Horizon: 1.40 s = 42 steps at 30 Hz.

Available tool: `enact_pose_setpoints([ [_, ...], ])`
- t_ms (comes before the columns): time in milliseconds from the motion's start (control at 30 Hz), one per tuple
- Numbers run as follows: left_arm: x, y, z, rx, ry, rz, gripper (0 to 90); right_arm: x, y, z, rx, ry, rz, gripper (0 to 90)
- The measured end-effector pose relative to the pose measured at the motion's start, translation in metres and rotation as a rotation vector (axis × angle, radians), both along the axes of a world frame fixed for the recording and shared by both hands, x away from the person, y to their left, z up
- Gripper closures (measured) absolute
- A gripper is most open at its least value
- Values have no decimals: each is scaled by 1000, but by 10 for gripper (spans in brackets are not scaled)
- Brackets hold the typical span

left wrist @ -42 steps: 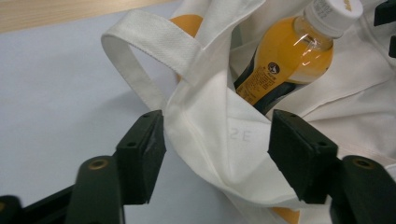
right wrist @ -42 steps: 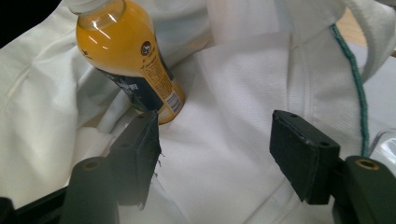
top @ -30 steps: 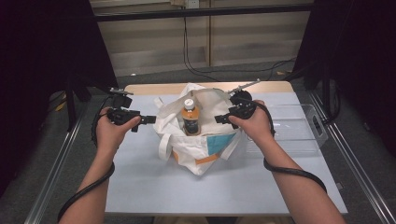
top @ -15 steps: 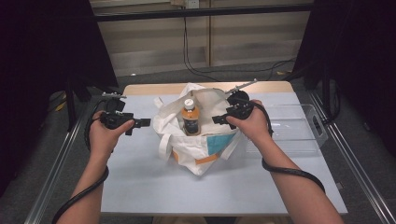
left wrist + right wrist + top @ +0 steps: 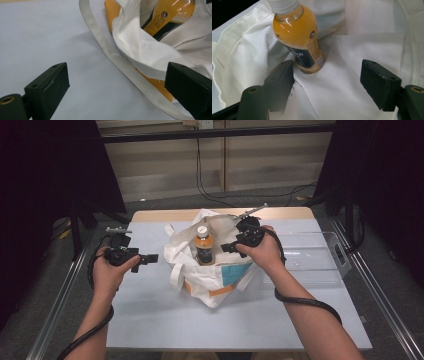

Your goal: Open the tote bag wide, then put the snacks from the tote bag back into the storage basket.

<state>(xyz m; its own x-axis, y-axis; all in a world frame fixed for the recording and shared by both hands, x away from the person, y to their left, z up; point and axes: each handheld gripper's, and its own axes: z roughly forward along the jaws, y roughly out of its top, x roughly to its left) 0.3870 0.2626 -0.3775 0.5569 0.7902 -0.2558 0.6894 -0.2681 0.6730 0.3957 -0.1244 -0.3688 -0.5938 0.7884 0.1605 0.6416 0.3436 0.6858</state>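
Note:
A white cloth bag (image 5: 215, 272) with orange and blue print stands in the middle of the table. An orange drink bottle (image 5: 203, 246) with a white cap stands upright inside it. My left gripper (image 5: 150, 258) hangs to the left of the bag, apart from it, jaws wide open and empty. In the left gripper view (image 5: 117, 75) the bag's strap (image 5: 100, 40) runs across the table between the jaws, with the bottle (image 5: 170, 15) beyond. My right gripper (image 5: 226, 247) is at the bag's right rim, open (image 5: 328, 71) over the white cloth, and the bottle (image 5: 297, 35) stands just beyond its jaws.
A clear plastic tray (image 5: 310, 262) lies on the table right of the bag, behind my right forearm. The pale blue table (image 5: 150, 315) has metal rails along both sides. Cables (image 5: 225, 195) run on the floor behind it.
My left gripper has drawn back to the left and slightly toward me, away from the bag. The right gripper has stayed at the bag's rim.

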Motion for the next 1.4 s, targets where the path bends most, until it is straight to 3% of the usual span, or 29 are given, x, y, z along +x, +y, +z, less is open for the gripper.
enact_pose_setpoints([
  [167,-4,-1,-10,27,3,-27,49,0,5,-1,-2,4,15,267],
  [300,-9,-1,-15,14,-9,-29,42,0,5,0,-1,4,13,264],
  [500,-13,-6,-20,27,7,-48,43,-1,4,0,-3,4,17,260],
  [600,-14,-9,-23,7,4,-37,44,1,2,1,-4,0,16,259],
  [767,-15,-9,-28,15,13,-42,46,2,3,4,-10,0,16,256],
  [1400,-19,-7,-32,36,26,-54,48,14,29,8,-17,-5,47,256],
])
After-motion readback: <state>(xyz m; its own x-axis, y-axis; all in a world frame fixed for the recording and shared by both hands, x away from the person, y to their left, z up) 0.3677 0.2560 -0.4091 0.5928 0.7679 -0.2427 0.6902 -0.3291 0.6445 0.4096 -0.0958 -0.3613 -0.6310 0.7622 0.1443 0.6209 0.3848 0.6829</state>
